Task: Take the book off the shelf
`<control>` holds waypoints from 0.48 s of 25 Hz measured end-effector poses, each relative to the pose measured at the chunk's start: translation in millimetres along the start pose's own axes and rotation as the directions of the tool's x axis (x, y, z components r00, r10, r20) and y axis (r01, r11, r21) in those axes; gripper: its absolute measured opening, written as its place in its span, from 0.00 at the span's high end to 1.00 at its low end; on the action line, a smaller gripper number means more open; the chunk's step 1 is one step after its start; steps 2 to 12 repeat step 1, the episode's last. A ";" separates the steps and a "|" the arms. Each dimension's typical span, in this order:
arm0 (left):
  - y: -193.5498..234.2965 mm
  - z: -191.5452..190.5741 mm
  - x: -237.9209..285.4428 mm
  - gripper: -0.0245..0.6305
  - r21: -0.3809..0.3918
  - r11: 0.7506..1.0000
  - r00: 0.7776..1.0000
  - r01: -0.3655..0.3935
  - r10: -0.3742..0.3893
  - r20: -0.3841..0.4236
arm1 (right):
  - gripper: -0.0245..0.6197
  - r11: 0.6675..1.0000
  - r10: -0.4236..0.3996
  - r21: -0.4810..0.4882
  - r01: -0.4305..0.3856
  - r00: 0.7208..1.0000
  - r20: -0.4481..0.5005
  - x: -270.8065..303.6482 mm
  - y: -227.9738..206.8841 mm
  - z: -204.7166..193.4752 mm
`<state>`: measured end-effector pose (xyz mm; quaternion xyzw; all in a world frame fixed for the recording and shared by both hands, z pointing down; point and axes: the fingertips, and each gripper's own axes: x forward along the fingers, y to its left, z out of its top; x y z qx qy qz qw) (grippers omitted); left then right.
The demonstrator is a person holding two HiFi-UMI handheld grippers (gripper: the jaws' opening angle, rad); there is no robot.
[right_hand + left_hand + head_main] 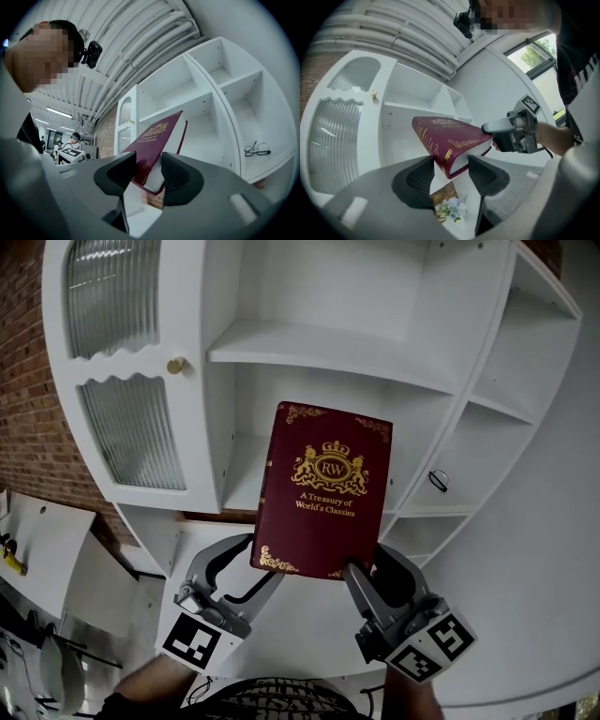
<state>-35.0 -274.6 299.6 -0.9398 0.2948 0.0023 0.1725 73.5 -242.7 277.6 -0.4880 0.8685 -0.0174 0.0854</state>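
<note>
Both grippers reach up from 6 o'clock. The left gripper (248, 570) fingers pinch the book (323, 488) at its 7 o'clock corner. The right gripper (361, 572) fingers clamp its 5 o'clock corner, in front of the shelf (319, 343).

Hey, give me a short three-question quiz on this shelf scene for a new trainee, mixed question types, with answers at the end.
1. True or false: the right gripper has its jaws closed on the burgundy book.
2. What lies in the white shelf unit, in the compartment to the right of the book? A eyeglasses, B mug, C vase.
3. Fill in: the cover reads "A Treasury of World's ____".
Key: 1 true; 2 A; 3 Classics.
</note>
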 end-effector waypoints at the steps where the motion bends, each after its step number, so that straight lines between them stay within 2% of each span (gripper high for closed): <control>1: 0.7 -2.9 3.3 0.61 -0.003 1.000 1.000 -0.002 0.002 -0.003 | 0.68 1.000 0.001 0.003 -0.001 1.000 -0.003 1.7 -4.0 -2.2; 12: 0.7 -2.9 3.3 0.61 -0.003 1.000 1.000 -0.002 0.002 -0.003 | 0.68 1.000 0.001 0.003 -0.001 1.000 -0.003 1.7 -4.0 -2.2</control>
